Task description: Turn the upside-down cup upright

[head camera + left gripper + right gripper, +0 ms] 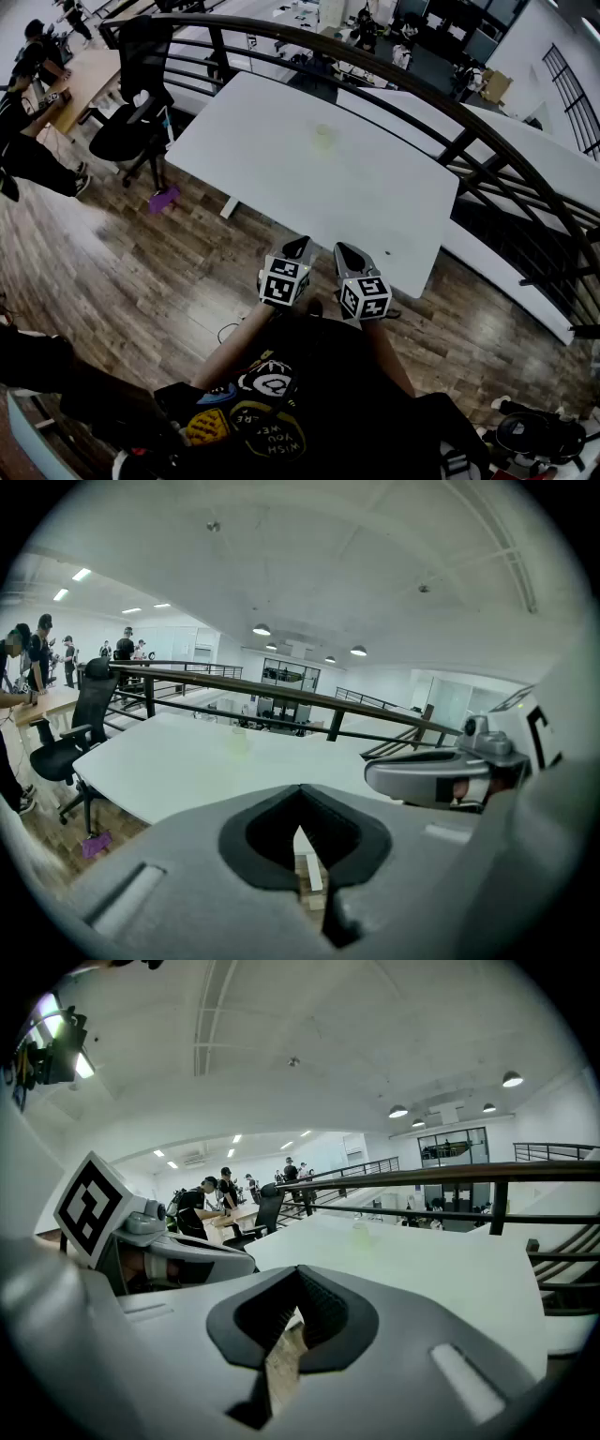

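Since reach prob. not begun, left hand-held gripper [300,246] & right hand-held gripper [347,251] hang w/ jaws pressed together, empty, before desk [272,178] near edge; cup [324,138] well apart, toward far edge.

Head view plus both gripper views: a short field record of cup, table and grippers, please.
cup: pale, alone near the middle of the white table; too faint to tell which way up
left gripper: shut, empty, by the table's near edge
right gripper: shut, empty, beside the left one
contact with cup: none, both well short of it
task stage: cup not yet touched
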